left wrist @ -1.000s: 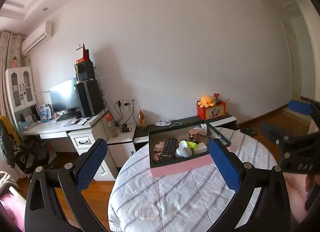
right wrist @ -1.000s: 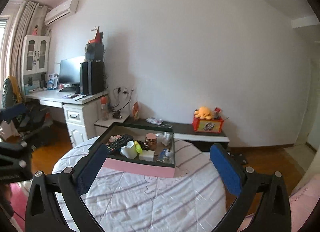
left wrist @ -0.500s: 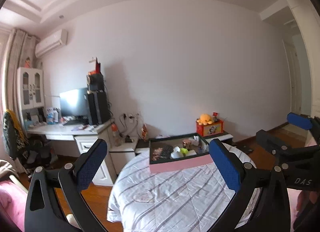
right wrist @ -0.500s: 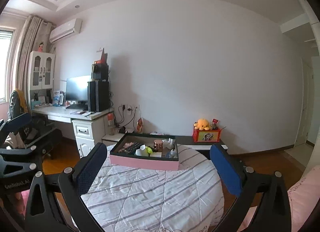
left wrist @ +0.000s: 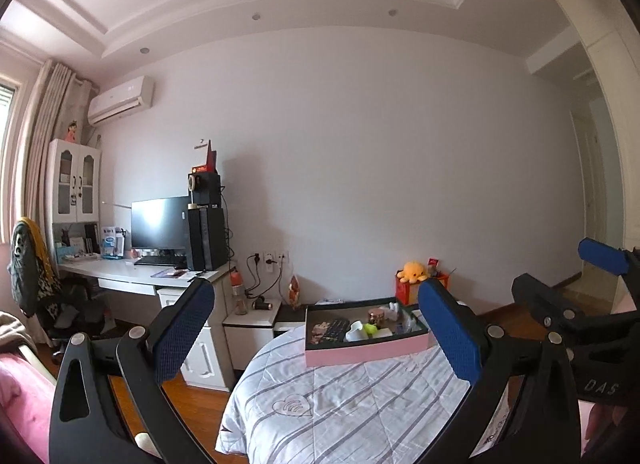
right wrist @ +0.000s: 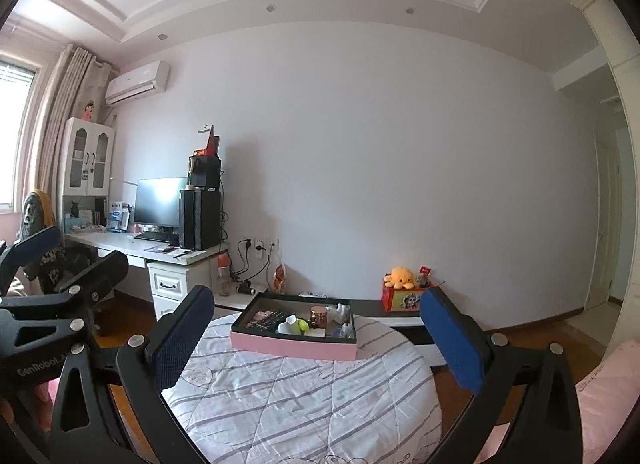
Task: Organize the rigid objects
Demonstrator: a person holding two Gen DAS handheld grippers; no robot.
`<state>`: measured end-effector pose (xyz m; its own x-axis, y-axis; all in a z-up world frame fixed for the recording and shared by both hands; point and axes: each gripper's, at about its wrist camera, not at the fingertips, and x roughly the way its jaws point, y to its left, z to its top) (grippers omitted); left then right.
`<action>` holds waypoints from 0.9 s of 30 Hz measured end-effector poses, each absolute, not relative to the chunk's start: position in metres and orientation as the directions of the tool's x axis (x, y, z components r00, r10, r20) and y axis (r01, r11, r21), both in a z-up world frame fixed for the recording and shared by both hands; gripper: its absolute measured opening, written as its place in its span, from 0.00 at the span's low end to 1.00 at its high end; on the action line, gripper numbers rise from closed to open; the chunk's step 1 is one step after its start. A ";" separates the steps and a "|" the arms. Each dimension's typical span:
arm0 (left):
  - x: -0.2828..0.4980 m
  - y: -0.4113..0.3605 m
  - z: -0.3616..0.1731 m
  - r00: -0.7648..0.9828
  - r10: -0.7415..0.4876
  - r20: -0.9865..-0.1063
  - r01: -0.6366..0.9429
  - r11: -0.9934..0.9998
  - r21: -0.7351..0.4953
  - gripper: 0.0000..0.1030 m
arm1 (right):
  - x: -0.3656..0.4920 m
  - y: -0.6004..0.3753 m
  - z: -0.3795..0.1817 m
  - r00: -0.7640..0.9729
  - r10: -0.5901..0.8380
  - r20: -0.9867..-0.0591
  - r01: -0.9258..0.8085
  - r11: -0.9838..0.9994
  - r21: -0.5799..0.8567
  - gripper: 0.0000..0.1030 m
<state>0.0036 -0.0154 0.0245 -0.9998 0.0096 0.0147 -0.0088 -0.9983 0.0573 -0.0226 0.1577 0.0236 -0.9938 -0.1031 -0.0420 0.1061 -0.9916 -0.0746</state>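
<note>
Two grippers, left (left wrist: 316,332) & right (right wrist: 316,328), both spread wide, nothing held, raised well back from the pink tray (right wrist: 294,346). Tray sits at far edge of round table (right wrist: 304,396) w/ striped quilted cover, holding remote (right wrist: 272,318), copper jar (right wrist: 319,314), white bits. Behind: white wall, desk (right wrist: 132,249) w/ monitor (right wrist: 158,202), AC unit (right wrist: 138,82), orange plush (right wrist: 400,278) on red box.

A round table (right wrist: 304,404) stands in the room, covered by a white quilted cloth (left wrist: 340,404) with grey stripes; a pink-sided box (right wrist: 294,347) with a dark rim sits on the cloth at the far side; the rest of the cloth lies bare.
</note>
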 end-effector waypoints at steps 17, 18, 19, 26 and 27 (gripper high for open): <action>-0.008 -0.022 0.010 -0.999 0.042 0.025 -0.042 -0.999 0.016 1.00 | -0.013 0.147 0.015 -1.000 -0.014 0.023 0.012 -0.995 -0.099 1.00; -0.010 -0.021 0.009 -0.999 0.046 0.026 -0.045 -0.999 0.017 1.00 | -0.013 0.148 0.014 -1.000 -0.012 0.023 0.010 -0.995 -0.097 1.00; -0.010 -0.021 0.008 -0.999 0.047 0.023 -0.047 -0.999 0.020 1.00 | -0.013 0.148 0.013 -1.000 -0.010 0.024 0.007 -0.995 -0.096 1.00; -0.015 -0.020 0.000 -0.999 0.032 0.001 -0.032 -0.999 0.036 1.00 | -0.022 0.149 0.004 -1.000 -0.024 -0.009 0.025 -0.996 -0.081 1.00; -0.014 -0.020 0.000 -1.000 0.031 0.002 -0.031 -0.999 0.038 1.00 | -0.022 0.148 0.003 -1.000 -0.025 -0.010 0.026 -0.996 -0.080 1.00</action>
<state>-0.0145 -0.0205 -0.0004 -0.9995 0.0309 0.0025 -0.0308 -0.9988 0.0380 -0.0224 0.1482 0.0030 -0.9996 -0.0255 -0.0101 0.0262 -0.9964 -0.0801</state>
